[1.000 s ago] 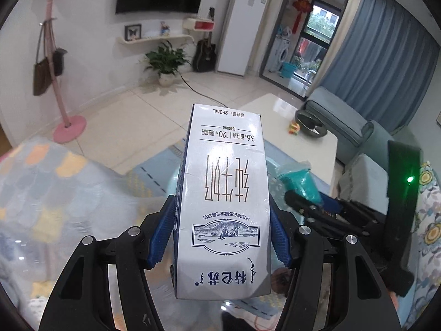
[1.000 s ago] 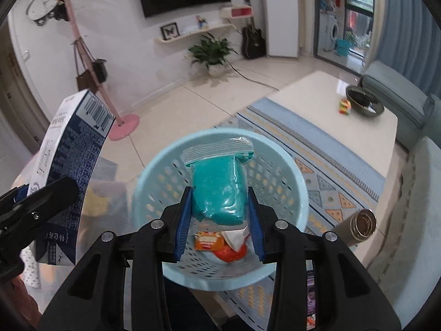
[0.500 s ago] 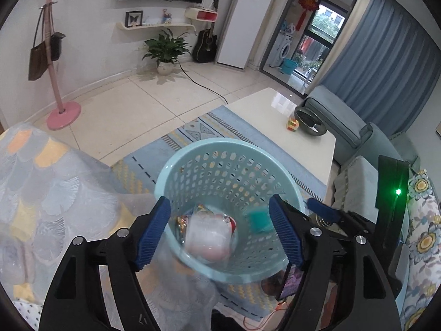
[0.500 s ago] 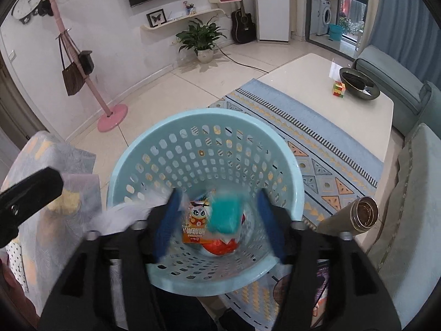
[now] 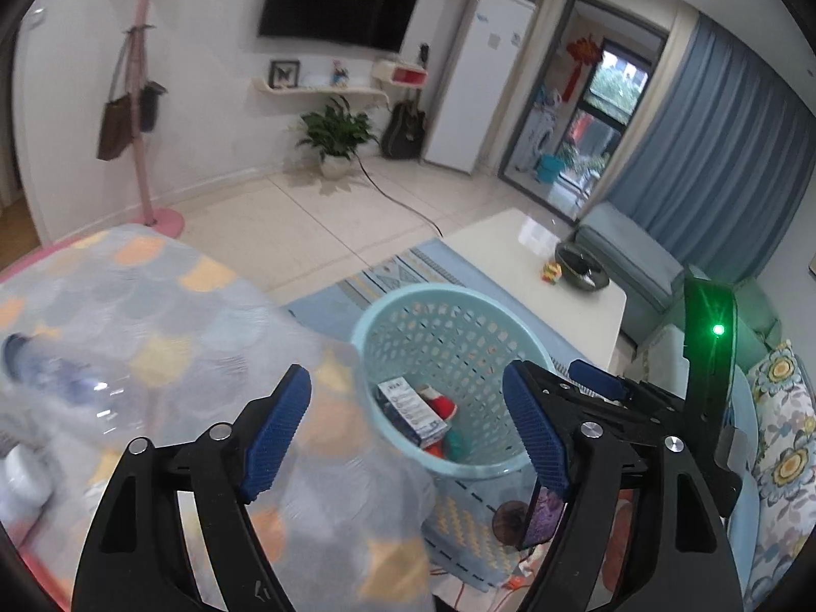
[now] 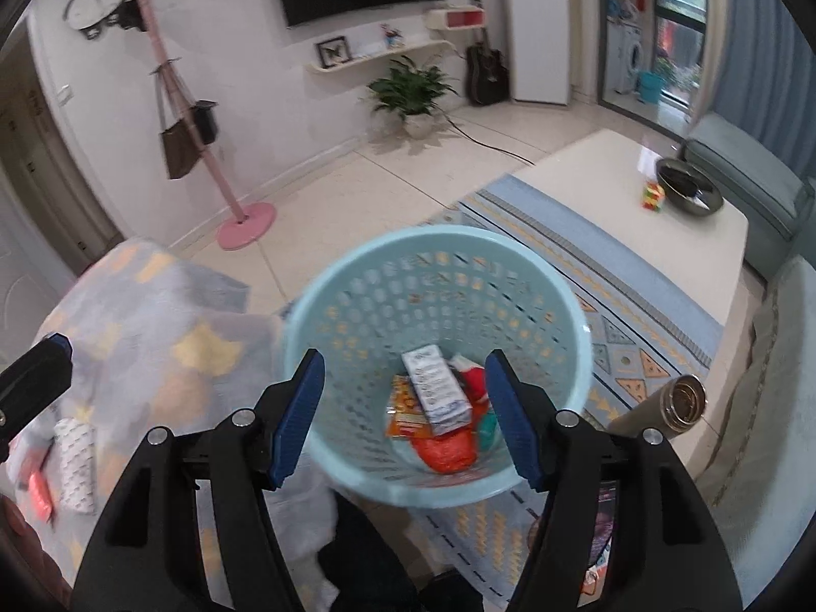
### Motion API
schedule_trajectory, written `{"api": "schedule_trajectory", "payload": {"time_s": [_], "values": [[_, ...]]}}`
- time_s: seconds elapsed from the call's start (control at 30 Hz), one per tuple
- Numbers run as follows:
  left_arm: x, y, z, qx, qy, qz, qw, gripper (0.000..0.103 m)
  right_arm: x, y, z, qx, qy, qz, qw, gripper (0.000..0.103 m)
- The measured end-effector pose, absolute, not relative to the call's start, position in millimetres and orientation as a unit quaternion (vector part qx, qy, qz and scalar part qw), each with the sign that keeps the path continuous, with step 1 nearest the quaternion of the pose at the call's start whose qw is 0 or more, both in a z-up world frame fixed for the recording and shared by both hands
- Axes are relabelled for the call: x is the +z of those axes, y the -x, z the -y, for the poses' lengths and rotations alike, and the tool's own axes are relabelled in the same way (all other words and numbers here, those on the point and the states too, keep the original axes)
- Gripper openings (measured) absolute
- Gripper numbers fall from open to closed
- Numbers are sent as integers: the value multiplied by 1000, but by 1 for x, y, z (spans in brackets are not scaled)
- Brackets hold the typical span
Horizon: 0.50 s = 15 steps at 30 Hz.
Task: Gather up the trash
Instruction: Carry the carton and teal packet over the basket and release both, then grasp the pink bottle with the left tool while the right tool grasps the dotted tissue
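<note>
Trash: milk carton and wrappers lie in the blue basket. Left gripper, jaws just widened, and right gripper gape empty. Drop step done; next, possibly the blurred packet on the blanket.

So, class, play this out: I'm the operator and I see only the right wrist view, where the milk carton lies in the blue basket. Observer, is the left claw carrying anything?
Observer: No. The left claw stands open. Its jaws have just been opening and nothing is between them.
Operator: Any trash on the blanket that I'm missing?
Observer: A clear plastic bottle lies on the patterned blanket, to the left of that claw.
Operator: Any light showing on my own unit?
Observer: A green light glows on the body of the right claw, whose jaws have just opened and are empty.
</note>
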State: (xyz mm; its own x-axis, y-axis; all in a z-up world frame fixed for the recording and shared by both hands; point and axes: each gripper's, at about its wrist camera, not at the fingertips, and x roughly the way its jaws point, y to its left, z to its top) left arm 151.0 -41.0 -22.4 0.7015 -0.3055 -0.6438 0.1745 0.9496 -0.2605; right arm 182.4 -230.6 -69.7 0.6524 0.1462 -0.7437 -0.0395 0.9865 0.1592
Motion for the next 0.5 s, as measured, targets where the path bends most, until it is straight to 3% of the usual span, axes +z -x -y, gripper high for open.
{"api": "schedule_trajectory", "payload": {"time_s": [0.5], "values": [[8, -37, -89, -8, 117, -315, 942, 76, -26, -112, 99, 186, 21, -369, 910, 66]]}}
